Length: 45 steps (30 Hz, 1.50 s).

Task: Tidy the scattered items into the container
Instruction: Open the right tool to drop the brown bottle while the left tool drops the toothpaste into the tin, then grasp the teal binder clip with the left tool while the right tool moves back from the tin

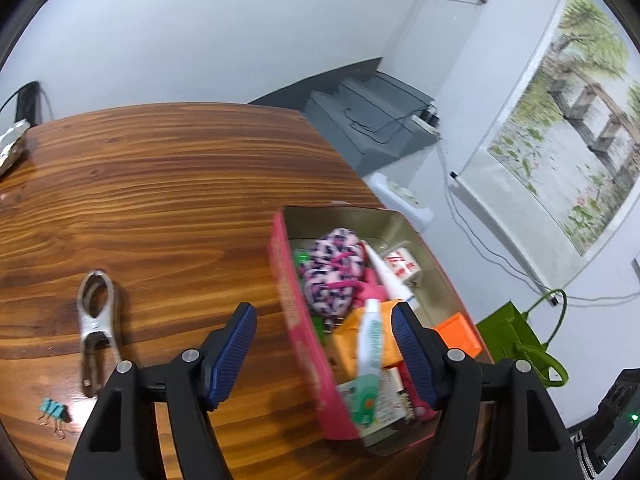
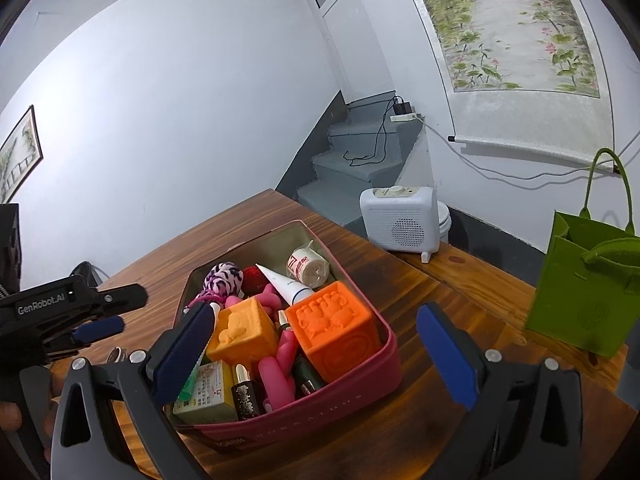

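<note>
Two scattered items are left on the wooden table [image 1: 160, 184], as far as we can see, and both lie to the left of our left gripper [image 1: 324, 356]. Farthest left and nearest us are the teal binder clips [image 1: 54, 412], small and bunched together. Just to their right lies the metal spring clamp [image 1: 96, 328], its long axis running away from us, round jaw end farther off and handles pointing back toward us. Next comes our left gripper, jaws standing wide apart with nothing pressed between the pads; it hangs over the near left wall of the pink tin [image 1: 296, 320], and the white and green tube [image 1: 370, 354] seen between its fingers lies loose among the contents. The tin is already crowded: a patterned pouch [image 1: 332, 276], a yellow-orange block [image 2: 242, 334] and an orange cube [image 2: 334, 332]. Our right gripper [image 2: 324, 356] waits on the tin's near side, also wide open and holding nothing. We judge the clamp is the next pick: the left hand is plainly the nearer one, and should swing left and close across the narrow waist, square to that long axis
</note>
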Tool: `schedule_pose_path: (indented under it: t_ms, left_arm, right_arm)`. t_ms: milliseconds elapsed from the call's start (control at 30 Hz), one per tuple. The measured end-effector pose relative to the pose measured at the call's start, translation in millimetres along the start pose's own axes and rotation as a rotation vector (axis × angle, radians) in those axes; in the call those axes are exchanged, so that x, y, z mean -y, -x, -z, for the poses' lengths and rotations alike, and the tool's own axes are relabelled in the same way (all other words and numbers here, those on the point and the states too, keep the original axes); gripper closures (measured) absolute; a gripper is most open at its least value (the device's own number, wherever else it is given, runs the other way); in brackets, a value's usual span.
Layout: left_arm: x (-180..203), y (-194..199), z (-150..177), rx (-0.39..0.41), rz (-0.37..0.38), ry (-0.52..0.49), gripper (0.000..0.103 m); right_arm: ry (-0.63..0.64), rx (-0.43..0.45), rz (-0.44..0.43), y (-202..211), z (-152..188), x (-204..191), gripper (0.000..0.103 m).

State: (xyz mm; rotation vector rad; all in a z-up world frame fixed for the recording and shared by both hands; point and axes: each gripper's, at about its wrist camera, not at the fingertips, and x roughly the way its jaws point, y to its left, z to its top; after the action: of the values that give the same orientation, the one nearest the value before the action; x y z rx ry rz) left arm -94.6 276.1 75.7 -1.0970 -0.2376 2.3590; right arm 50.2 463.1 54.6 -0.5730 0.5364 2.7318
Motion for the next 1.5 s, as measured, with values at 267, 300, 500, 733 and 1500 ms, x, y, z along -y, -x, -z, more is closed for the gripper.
schedule_pose_path:
  t_ms: [267,300,500,733,1500]
  left_arm:
    - [-51.4,34.5,13.0,0.060,-0.186,0.036,0.032]
    - [-58.0,38.9,15.3,0.065,-0.209,0.040,0.031]
    - [-103.6,65.1,33.5,0.083,-0.326,0.066,0.031]
    - [-142.8,68.0,61.0,0.044,-0.413,0.099,0.031]
    - [-164.6,43.5,92.5,-0.042,-0.451,0.040,0.077]
  right_arm:
    - [0.072,0.027,-0.012,5.5,3.9,-14.2,0.001]
    - [0.084,0.034,-0.011,6.7,4.3,-16.4,0.001]
    - [0.124,0.049,0.005,8.8,6.4,-24.1,0.001]
    - [0.144,0.048,0.042,7.3,8.5,-27.4,0.001]
    - [0.222,0.083,0.092,10.9,14.7,-39.6,0.001]
